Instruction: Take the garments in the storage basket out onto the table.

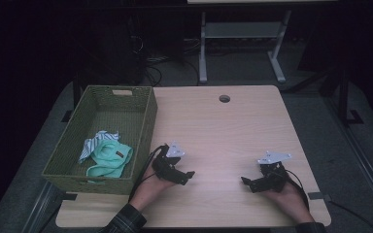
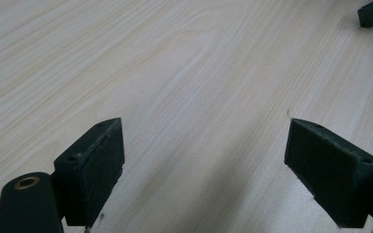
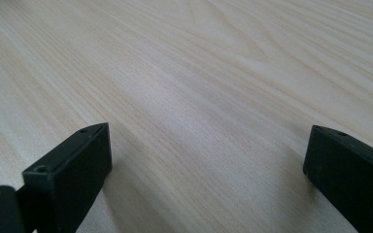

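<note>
The left gripper (image 1: 188,174) and right gripper (image 1: 245,180) rest on the pale wooden table (image 1: 233,126), both spread wide and empty. Reaching left, the left one could catch the green woven basket (image 1: 145,121) just beside it and shove it. The mint-green cloth (image 1: 109,158) and striped cloth (image 1: 94,141) lie inside that basket, well apart from the right gripper.

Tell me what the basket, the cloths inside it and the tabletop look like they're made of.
The basket looks woven, olive-green wicker or paper cord, matte; its walls show a fine weave pattern. The mint-green cloth and striped cloth look like soft fabric, crumpled in folds. The table looks like pale wood or wood-look laminate, smooth with visible grain; which one is unclear.
</note>
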{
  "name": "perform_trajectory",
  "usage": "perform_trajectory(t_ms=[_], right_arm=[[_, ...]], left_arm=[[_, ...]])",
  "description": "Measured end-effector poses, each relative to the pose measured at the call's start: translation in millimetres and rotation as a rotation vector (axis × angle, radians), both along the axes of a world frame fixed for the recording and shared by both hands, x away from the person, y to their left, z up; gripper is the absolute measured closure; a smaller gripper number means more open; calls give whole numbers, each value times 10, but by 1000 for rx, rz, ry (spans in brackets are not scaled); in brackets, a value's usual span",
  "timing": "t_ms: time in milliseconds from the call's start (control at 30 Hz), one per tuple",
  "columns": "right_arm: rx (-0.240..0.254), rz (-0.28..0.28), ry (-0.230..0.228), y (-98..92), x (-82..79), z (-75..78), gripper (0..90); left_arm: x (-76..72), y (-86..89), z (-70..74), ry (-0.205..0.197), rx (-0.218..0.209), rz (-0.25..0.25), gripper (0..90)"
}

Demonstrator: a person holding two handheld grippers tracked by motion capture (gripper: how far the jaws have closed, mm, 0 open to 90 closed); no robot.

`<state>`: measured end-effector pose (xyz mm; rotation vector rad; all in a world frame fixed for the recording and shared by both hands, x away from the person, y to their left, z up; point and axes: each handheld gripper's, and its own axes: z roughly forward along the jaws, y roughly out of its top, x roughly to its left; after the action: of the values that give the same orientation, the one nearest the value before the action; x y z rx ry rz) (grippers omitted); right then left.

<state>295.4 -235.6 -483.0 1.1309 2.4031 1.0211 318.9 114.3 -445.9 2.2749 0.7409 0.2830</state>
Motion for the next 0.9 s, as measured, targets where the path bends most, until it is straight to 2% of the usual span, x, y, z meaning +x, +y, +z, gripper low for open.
perform_trajectory(t_ms=[467, 633, 900], right_arm=[[3, -6, 8, 4, -6, 3, 32], [4, -6, 6, 5, -5, 1, 33], [4, -7, 8, 5, -6, 2, 33]], left_arm=[[19, -3, 77, 6, 10, -7, 140], [24, 6, 118, 10, -6, 3, 140], [36, 8, 190, 15, -11, -9, 140]])
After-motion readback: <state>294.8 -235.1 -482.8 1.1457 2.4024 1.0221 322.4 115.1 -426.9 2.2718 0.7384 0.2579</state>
